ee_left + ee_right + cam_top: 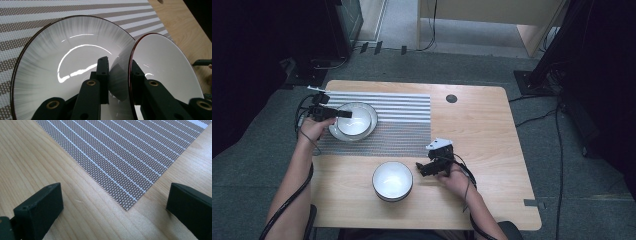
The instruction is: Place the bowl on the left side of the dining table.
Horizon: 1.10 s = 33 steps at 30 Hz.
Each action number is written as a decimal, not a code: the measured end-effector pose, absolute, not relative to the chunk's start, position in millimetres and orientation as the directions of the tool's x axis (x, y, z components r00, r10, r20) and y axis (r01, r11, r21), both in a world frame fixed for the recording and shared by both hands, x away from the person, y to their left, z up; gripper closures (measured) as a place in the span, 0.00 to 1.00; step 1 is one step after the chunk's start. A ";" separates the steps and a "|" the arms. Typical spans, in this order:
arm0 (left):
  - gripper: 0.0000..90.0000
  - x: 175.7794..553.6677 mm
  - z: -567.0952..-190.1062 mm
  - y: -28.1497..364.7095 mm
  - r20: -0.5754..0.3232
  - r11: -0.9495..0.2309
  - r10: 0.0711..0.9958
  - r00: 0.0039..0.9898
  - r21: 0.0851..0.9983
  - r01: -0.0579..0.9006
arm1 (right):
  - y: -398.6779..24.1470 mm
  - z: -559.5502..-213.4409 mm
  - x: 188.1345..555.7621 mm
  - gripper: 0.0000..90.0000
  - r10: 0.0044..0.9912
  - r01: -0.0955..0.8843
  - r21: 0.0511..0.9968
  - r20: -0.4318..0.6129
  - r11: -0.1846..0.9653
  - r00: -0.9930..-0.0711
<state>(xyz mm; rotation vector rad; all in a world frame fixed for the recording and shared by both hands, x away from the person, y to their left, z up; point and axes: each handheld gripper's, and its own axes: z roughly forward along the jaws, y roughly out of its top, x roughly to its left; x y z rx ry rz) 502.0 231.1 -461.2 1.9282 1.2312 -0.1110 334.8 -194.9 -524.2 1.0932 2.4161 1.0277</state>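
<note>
My left gripper (343,114) is over the far-left part of the striped placemat (404,107), jaws pinching the rim of the small white bowl (354,121). In the left gripper view one jaw is inside the wall and one outside, with the dark rim edge (130,70) between them. That bowl sits in, or just above, the wider shallow bowl (50,62) under it; I can't tell whether they still touch.

Handling guess: glazed ceramic, stiff, fairly heavy for a one-point rim pinch, and slick, given the strong glare on the glaze. It will want to pivot around the jaws and could chip if it knocks the lower bowl. I'd keep the bite deep on the wall, lift straight and slow, no twisting.

In the middle, a second deep white bowl (392,180) stands alone on the bare wood table (492,130) near the front edge, untouched.

My right gripper (421,169) is just right of that bowl, low over the wood, jaws spread wide and holding nothing. The right gripper view looks between them at the placemat corner (126,207).
</note>
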 end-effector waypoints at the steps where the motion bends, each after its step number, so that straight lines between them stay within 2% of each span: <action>1: 0.84 503.1 -462.1 231.1 -0.467 -0.183 0.718 0.517 0.589 0.787 | -194.9 -524.2 334.8 0.00 0.745 0.533 0.713 0.023 0.456 -0.667; 21: 0.86 514.1 -473.9 237.8 -0.465 -0.147 0.750 0.470 0.576 0.804 | -194.7 -524.2 334.8 0.00 0.746 0.533 0.713 0.022 0.455 -0.666; 33: 0.86 510.3 -473.7 240.7 -0.430 -0.159 0.767 0.476 0.591 0.791 | -194.7 -524.2 334.7 0.00 0.746 0.533 0.713 0.022 0.455 -0.666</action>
